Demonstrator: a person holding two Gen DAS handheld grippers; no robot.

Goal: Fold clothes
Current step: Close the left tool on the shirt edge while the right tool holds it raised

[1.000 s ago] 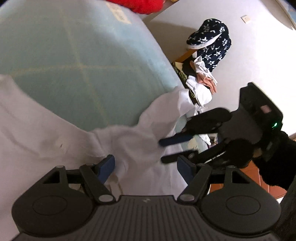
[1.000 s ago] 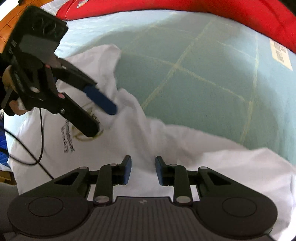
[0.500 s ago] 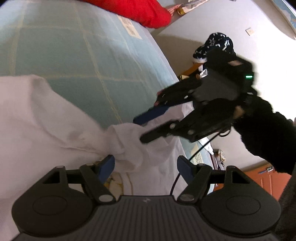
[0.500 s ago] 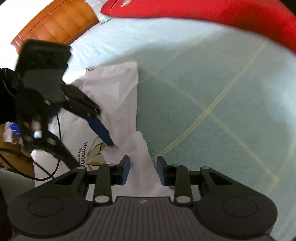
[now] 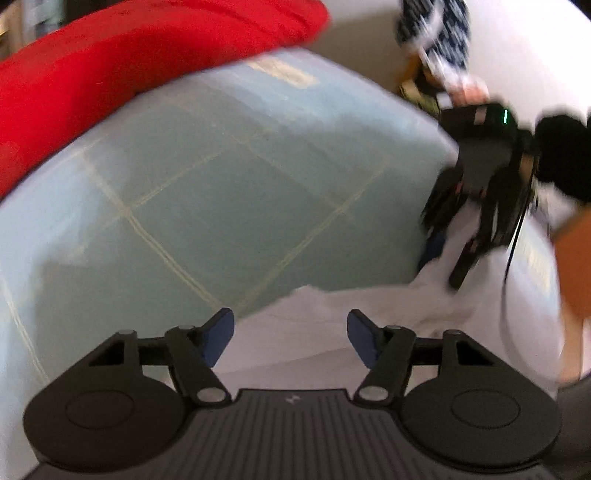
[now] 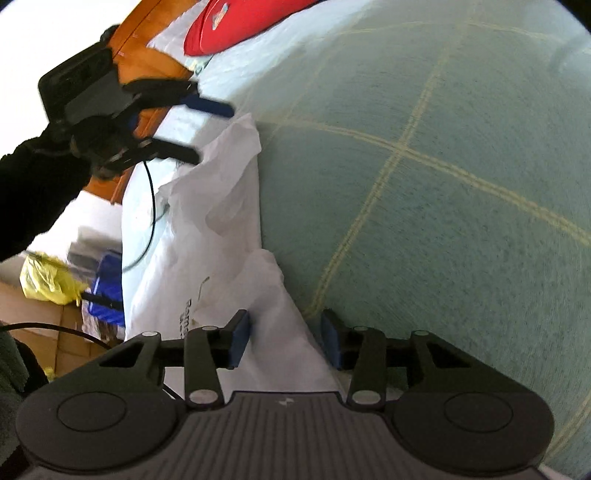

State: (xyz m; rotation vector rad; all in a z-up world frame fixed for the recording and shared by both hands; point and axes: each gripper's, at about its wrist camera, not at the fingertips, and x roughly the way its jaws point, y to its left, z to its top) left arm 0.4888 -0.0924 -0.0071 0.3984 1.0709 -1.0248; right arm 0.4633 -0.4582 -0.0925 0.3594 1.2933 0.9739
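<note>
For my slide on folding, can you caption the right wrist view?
Right gripper, jaws opening, straddles a fold of the white T-shirt on the green bedspread; left gripper hovers beyond.

soft daylight; left wrist view heavily motion-blurred, right wrist view sharper, fisheye bending edges, white glare at upper corners.

Left wrist view motion-blurred throughout. Right hand-held gripper (image 5: 448, 258) smeared; contact between its fingertips and the white shirt (image 5: 369, 310) not resolvable. Patterned dark fabric (image 5: 439, 29) at top edge cut off and blurred, item not identifiable. Right wrist view: shirt print (image 6: 190, 314) partly hidden behind the near finger, text unreadable. Yellow bag (image 6: 44, 277) and blue item (image 6: 107, 288) at left blurred.
</note>
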